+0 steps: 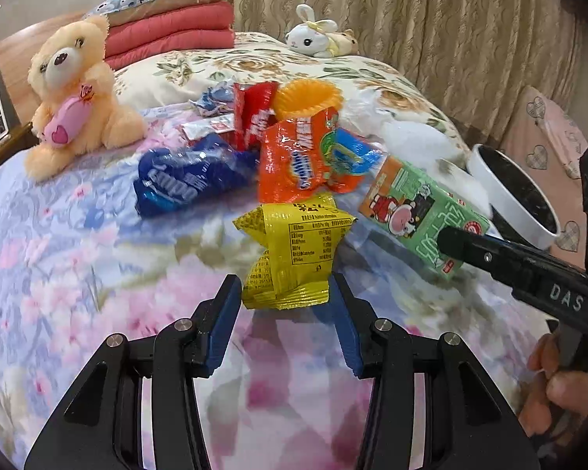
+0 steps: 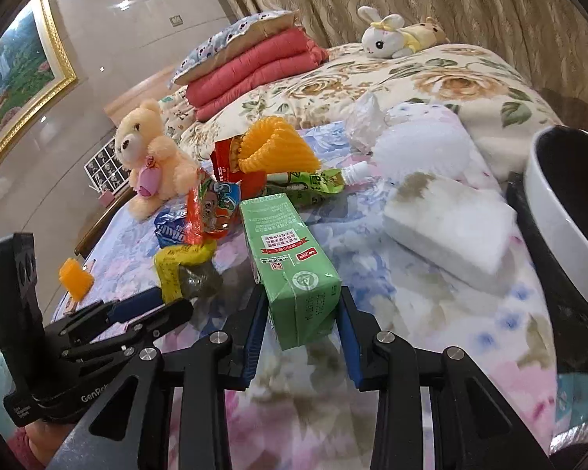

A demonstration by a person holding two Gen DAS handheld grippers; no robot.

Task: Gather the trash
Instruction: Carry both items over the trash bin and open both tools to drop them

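The left claw (image 1: 284,293) pinches the lower end of a yellow wrapper (image 1: 294,248), lifted just off the flowered bed (image 1: 78,274). The right claw (image 2: 300,313) clamps a green carton (image 2: 290,258) at its near end. Behind them lie an orange packet (image 1: 294,156), a blue packet (image 1: 180,180) and a red wrapper (image 1: 251,109). A white bin (image 2: 568,211) stands at the right, and a teddy bear (image 1: 71,90) sits at the left.

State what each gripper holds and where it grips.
Left gripper pinches the yellow wrapper by its near end. Right gripper clamps the green carton across its near end.
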